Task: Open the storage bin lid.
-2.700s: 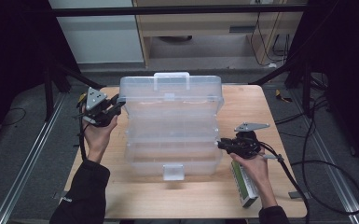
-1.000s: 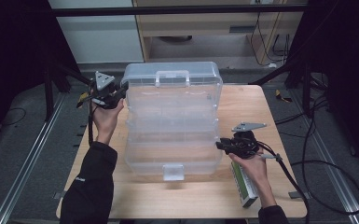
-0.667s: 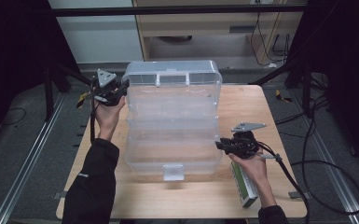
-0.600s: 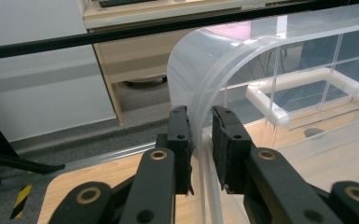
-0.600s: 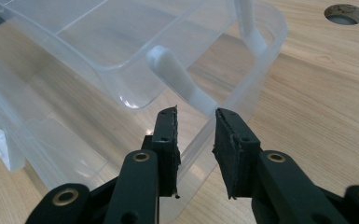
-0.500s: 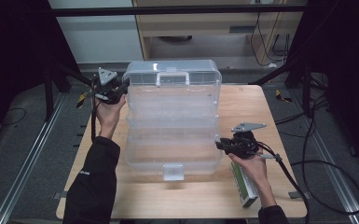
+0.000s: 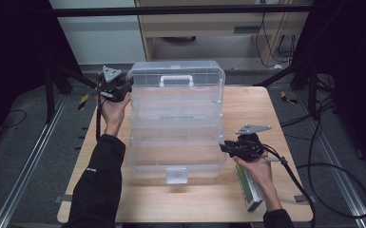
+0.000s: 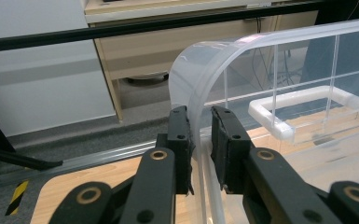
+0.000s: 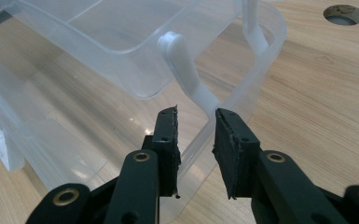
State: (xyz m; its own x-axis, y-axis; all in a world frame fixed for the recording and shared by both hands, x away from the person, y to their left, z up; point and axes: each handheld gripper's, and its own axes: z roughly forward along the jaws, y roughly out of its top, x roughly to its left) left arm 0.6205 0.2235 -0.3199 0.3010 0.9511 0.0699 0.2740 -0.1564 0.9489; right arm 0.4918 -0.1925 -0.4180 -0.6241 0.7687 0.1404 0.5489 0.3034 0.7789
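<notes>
Fingers (image 8: 179,140) of the left gripper (image 8: 199,140) set narrow, astride the curved corner rim of the lid (image 8: 200,70) of the clear plastic box (image 7: 176,123); left pad against the rim, a sliver of gap on the other side, so a firm pinch cannot be told. Fingers (image 9: 167,140) of the right gripper (image 9: 196,144) likewise narrow, straddling the thin wall at a corner of the box's bottom tray (image 9: 256,74), with gaps visible on both sides, not pressing.

From the high view: box standing mid-table (image 7: 247,204), stepped open in tiers, lid with white handle (image 7: 176,78) at the far end, white latch (image 7: 177,175) at the near edge. Left gripper (image 7: 116,88) at the far left corner of the lid, held in the left hand (image 7: 113,109). Right gripper (image 7: 240,147) at the near right corner of the bottom tray, held in the right hand (image 7: 256,171). Green-and-white carton (image 7: 248,190) lying on the table under the right forearm, just beside the box. Round hole (image 9: 344,14) in the wooden tabletop beyond the tray, seen in the right gripper view.
</notes>
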